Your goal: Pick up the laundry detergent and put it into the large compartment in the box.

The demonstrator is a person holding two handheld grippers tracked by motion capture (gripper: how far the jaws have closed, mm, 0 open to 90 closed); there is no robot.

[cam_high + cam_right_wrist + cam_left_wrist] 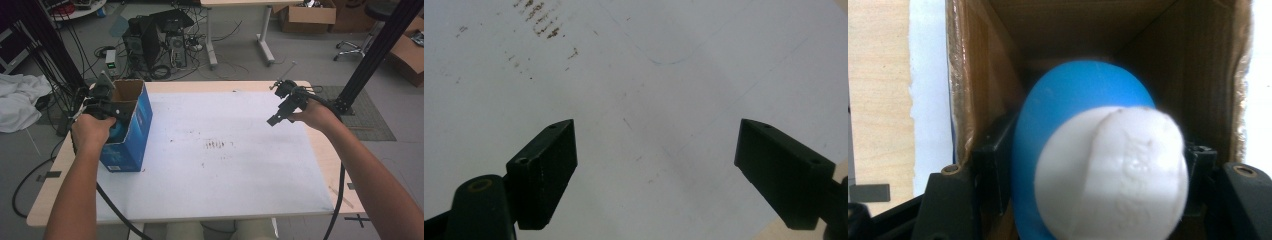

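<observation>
left gripper (114,116) clamped on blue bottle (1073,145) with white cap (1110,175), at the mouth of the blue carton (131,131), table's left | I judge the bottle light, smooth, slippery; I grip its body below the cap | right gripper (656,175) wide, holding nothing, over the white sheet (225,150)
</observation>
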